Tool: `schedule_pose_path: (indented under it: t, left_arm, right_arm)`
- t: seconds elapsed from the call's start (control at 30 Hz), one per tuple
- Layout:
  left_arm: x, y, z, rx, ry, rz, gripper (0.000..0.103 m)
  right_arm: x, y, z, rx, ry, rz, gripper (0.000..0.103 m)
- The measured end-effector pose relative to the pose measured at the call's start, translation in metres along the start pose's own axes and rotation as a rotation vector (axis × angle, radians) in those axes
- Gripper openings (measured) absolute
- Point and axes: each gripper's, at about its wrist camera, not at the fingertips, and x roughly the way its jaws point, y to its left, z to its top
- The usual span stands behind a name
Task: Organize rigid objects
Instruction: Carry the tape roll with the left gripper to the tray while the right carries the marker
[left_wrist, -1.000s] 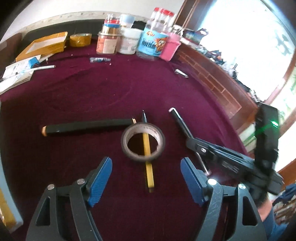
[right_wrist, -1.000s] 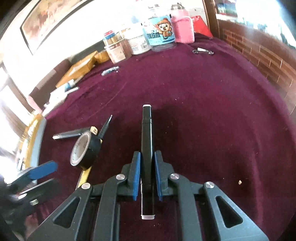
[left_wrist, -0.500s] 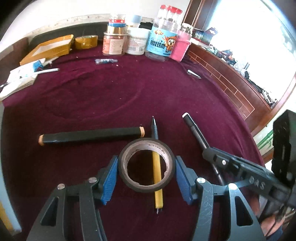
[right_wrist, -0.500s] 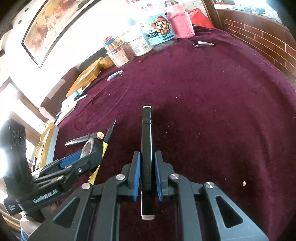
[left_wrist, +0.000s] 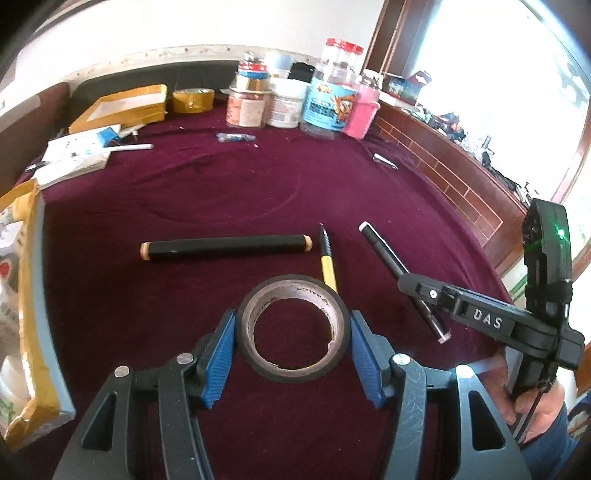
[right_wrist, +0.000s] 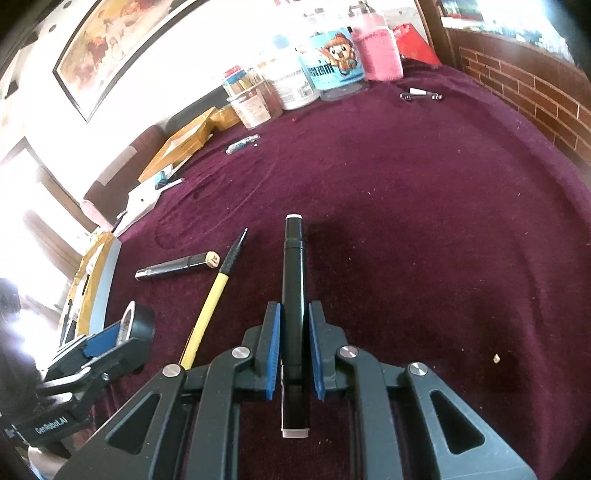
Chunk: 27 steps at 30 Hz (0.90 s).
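My left gripper is shut on a black tape roll, its blue pads touching both sides, held just above the maroon cloth. It also shows in the right wrist view with the tape roll. My right gripper is shut on a black marker with white ends, pointing forward. In the left wrist view the right gripper holds the marker at the right. A yellow-and-black pencil and a long black stick lie on the cloth.
Jars and bottles stand at the far edge, with a yellow tape roll, a cardboard box and papers at far left. A small clip lies far right. A yellow packet sits at left. A brick ledge borders the right.
My left gripper moved forward around the tape roll, closed on it and lifted it off the pencil toward me. The right gripper still holds the marker, nearly unmoved.
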Motion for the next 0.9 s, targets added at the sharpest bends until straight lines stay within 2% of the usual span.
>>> schedule_pose_path:
  t: [0.53, 0.9]
  left_arm:
    - [-0.065, 0.055, 0.006, -0.102, -0.152, 0.044, 0.062]
    - [-0.115, 0.122, -0.007, -0.23, -0.242, 0.141, 0.062]
  right_arm:
    - [-0.016, 0.082, -0.005, -0.147, 0.043, 0.13, 0.014]
    - [-0.014, 0.157, -0.003, -0.266, 0.091, 0.228, 0.014]
